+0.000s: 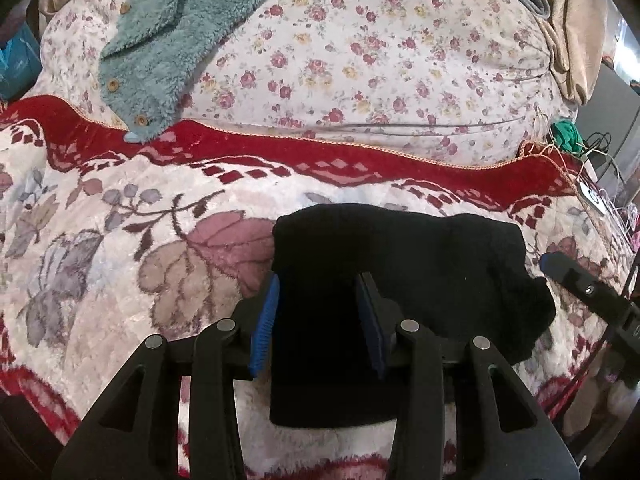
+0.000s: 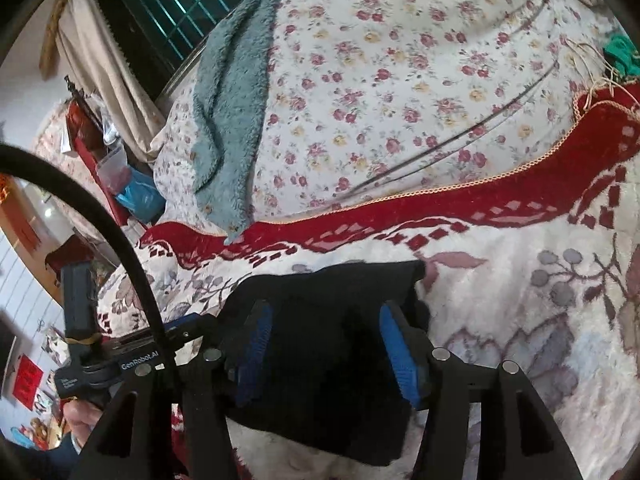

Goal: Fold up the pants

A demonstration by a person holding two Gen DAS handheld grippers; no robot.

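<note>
Black pants lie folded into a compact bundle on a plush blanket with a cream ground, leaf and flower motifs and a deep red border, spread over a bed. Behind the red border a quilt printed with small roses rises in a mound, and a teal fleece garment with wooden buttons is draped across it, its lower tip touching the blanket's edge.

From the left wrist view, the left hand-held gripper sits released over the near left part of the bundle, its blue-padded fingers spread apart with dark cloth between them but not pinched. The right hand-held gripper is likewise released, fingers wide on either side of the pants' near portion. In the left view the right tool's dark body shows at the far right edge, just beside the bundle. Tangled cords and a green object lie at the blanket's far right corner.
</note>
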